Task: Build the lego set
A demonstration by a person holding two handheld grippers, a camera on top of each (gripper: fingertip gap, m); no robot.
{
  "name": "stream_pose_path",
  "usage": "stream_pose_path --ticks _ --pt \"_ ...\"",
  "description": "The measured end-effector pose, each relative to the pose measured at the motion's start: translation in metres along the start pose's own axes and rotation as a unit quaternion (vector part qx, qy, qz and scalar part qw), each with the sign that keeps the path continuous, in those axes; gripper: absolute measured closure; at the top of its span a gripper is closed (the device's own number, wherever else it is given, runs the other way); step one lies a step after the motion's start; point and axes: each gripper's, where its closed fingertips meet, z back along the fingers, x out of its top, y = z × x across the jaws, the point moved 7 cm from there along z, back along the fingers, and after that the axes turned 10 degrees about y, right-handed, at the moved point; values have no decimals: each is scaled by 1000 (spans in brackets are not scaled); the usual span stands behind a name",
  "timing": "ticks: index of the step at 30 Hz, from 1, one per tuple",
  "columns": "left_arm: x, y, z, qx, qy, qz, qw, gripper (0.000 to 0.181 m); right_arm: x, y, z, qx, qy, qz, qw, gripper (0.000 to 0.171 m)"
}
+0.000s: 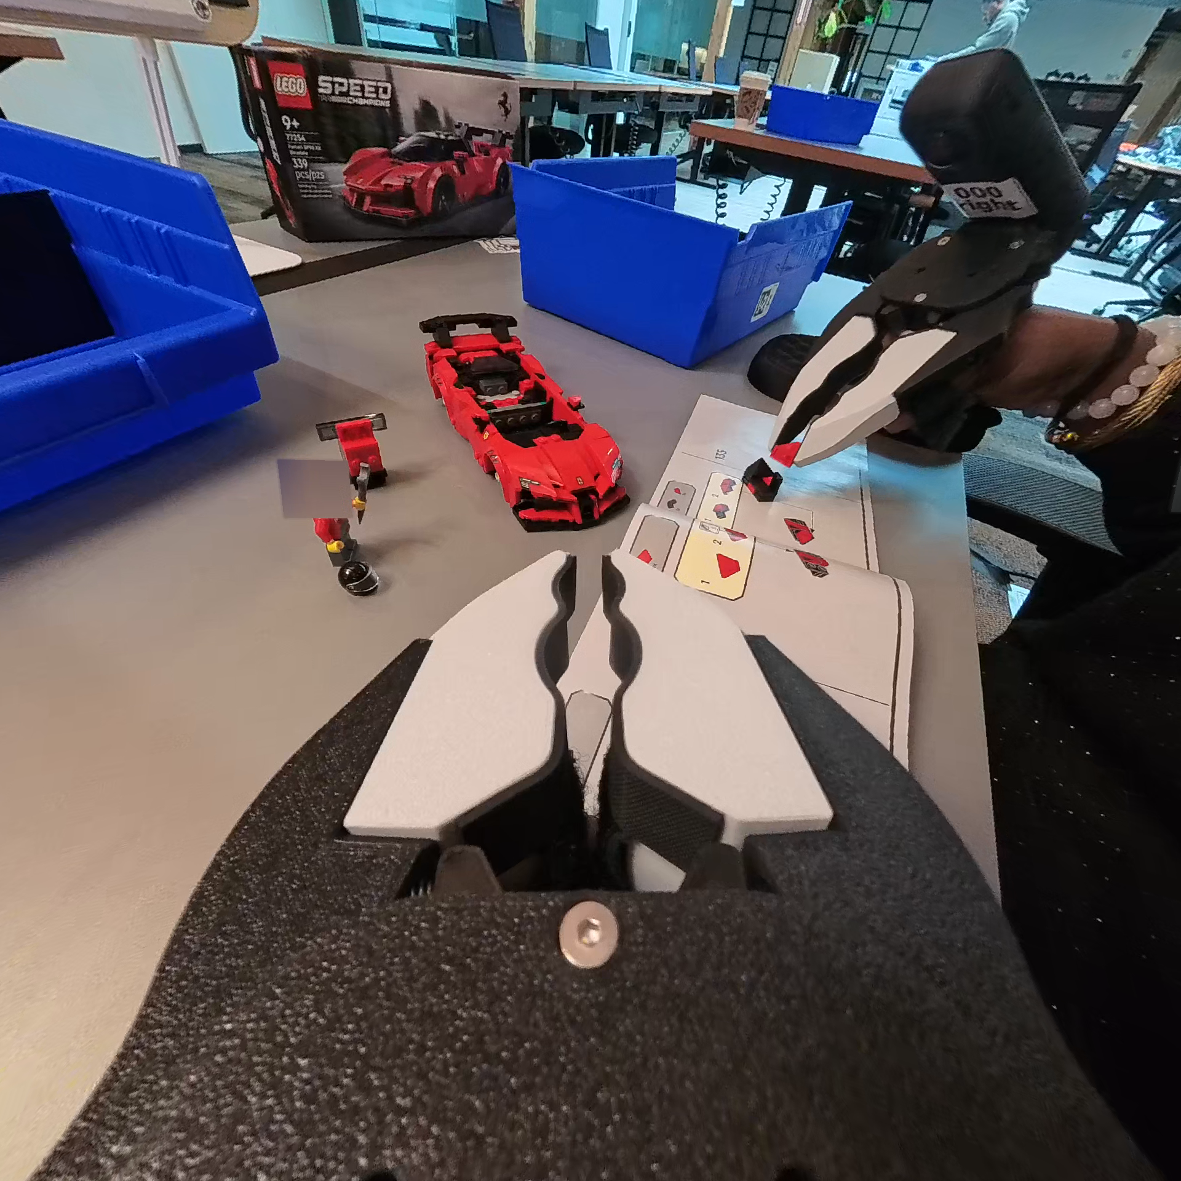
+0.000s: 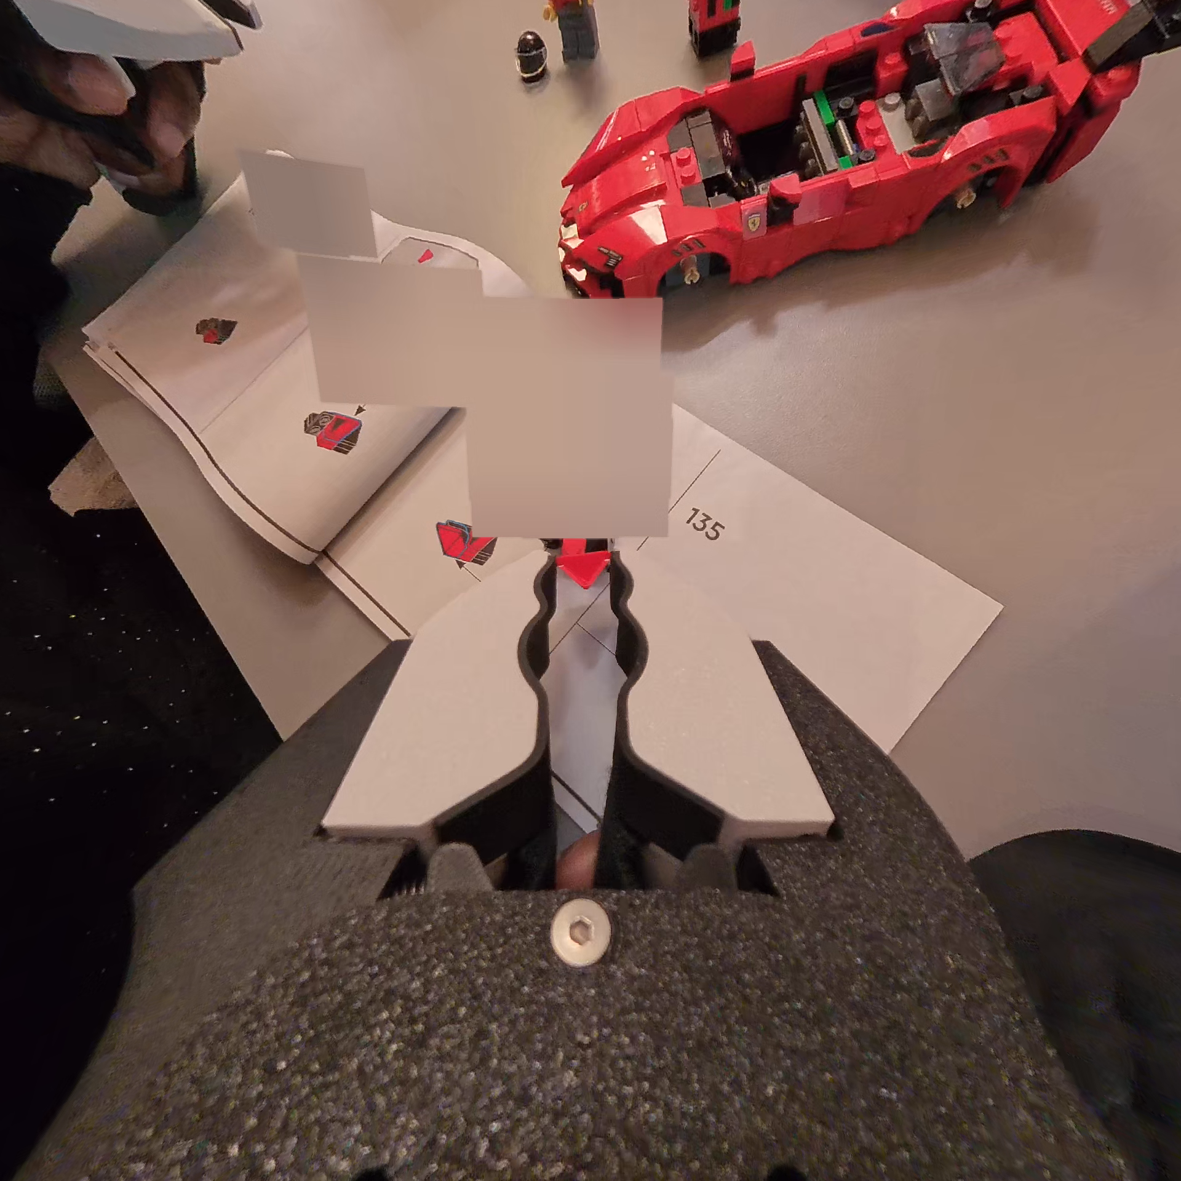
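A partly built red lego car (image 1: 524,422) stands mid-table; it also shows in the right wrist view (image 2: 831,185). My right gripper (image 1: 789,450) is shut on a small red sloped piece (image 1: 785,452), held point down (image 2: 581,565). It hovers just above a small black-and-red sub-assembly (image 1: 762,479) that sits on the open instruction booklet (image 1: 818,607). In the right wrist view a blur patch hides that sub-assembly. My left gripper (image 1: 588,562) is empty, its jaws nearly together, low over the booklet's left edge.
A minifigure (image 1: 335,537), a black helmet (image 1: 358,578) and a small red stand build (image 1: 361,447) are left of the car. Blue bins stand at the left (image 1: 96,332) and at the back (image 1: 639,268). The set's box (image 1: 383,147) is behind. Some 20 cm of space lies between my two pairs of fingers. The right tips stand about 15 cm off the partly built red lego car (image 1: 524,422).
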Motion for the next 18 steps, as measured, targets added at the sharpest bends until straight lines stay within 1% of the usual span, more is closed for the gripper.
stream_pose_path --ticks 8,13,16,18 --pt "-1 -1 -2 5 13 -6 1000 174 2 -1 5 -1 -16 4 1000 155" --pt "-1 -2 -4 2 23 -8 1000 173 9 1 9 1 -41 18 999 155" --pt "0 -3 -7 -2 52 -10 999 173 19 8 12 18 -67 38 997 155" --pt "7 -8 -11 -10 72 -27 997 172 28 16 10 39 -86 58 994 155"
